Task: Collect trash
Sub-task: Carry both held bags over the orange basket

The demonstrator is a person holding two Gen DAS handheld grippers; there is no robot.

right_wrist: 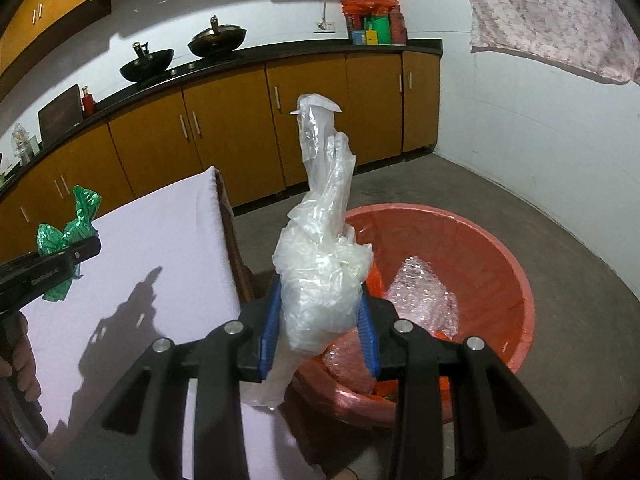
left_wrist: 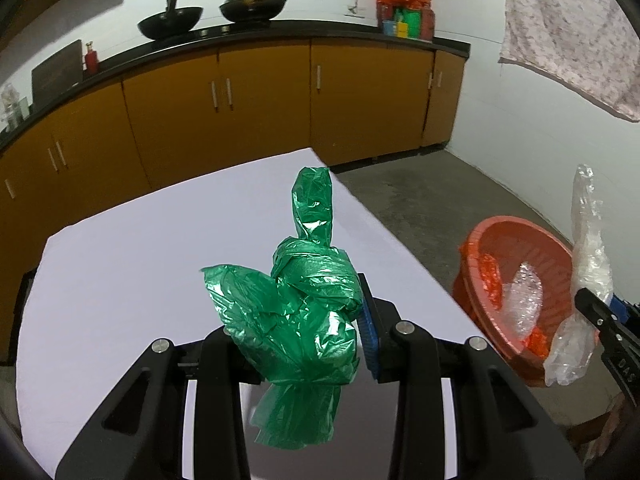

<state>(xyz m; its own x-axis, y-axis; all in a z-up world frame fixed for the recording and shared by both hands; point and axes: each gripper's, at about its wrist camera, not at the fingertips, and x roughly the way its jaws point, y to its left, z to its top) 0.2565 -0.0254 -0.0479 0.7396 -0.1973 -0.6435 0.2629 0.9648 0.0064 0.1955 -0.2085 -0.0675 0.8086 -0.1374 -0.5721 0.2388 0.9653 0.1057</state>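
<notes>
My left gripper [left_wrist: 296, 320] is shut on a crumpled green plastic bag [left_wrist: 304, 280] and holds it above the white table [left_wrist: 120, 272]; the bag also shows in the right wrist view [right_wrist: 68, 232]. My right gripper [right_wrist: 318, 312] is shut on a clear plastic bag [right_wrist: 324, 248] and holds it at the near left rim of the red bin [right_wrist: 480, 248]. The clear bag also shows in the left wrist view [left_wrist: 588, 280]. The red bin [left_wrist: 516, 240] stands on the floor to the right of the table and holds bubble wrap [right_wrist: 420, 292] and orange scraps.
Orange-brown kitchen cabinets [left_wrist: 260, 100] with a black counter run along the back wall, with two woks [left_wrist: 252, 4] on top. A patterned cloth [left_wrist: 580, 28] hangs at the upper right. The concrete floor [right_wrist: 520, 184] lies around the bin.
</notes>
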